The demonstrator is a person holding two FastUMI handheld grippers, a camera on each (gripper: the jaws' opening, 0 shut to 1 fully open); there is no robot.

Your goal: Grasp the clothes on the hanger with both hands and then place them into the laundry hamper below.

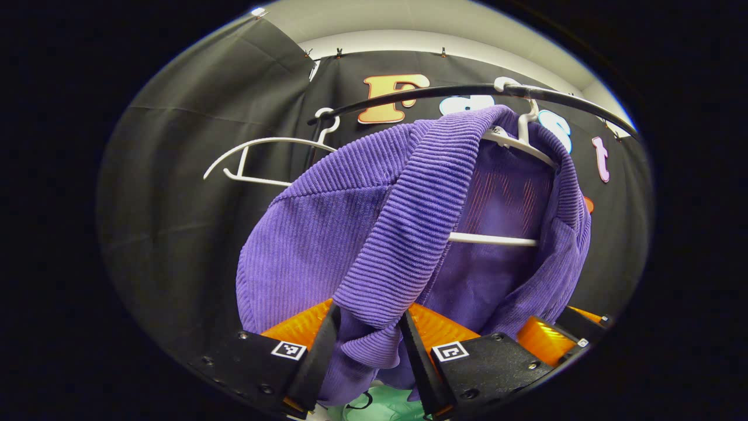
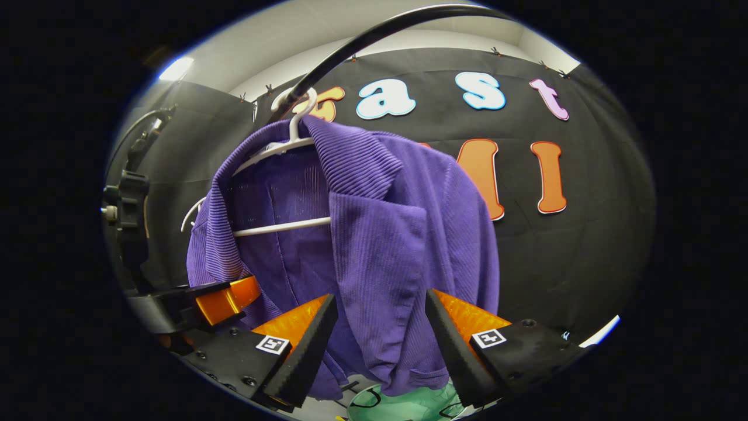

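Black cloth walls close off the booth, with a pale ceiling strip above, and we're right up against the garment. Nearest in the left gripper view, the left gripper (image 1: pixel 365 345) has its jaws apart with a ribbed fold of the purple jacket (image 1: pixel 403 234) drooping down between the fingers (image 1: pixel 318 356); whether both pads actually press on it, I cannot tell. Off to the lower right edge sits the other gripper's orange and black body. Over in the right gripper view, the right gripper (image 2: pixel 380 342) is spread wide, fingers either side of the jacket's front panel (image 2: pixel 380 245), clearly not clamped. Down below, between the fingers, a glimpse of the green laundry hamper (image 2: pixel 409 403). Moving back, the jacket hangs on a white hanger (image 2: pixel 280 225), lapels and crossbar showing, hooked over the black rail (image 2: pixel 350 44). Farther along that rail in the left gripper view, a second, bare white hanger (image 1: pixel 257 158) hangs beside it.
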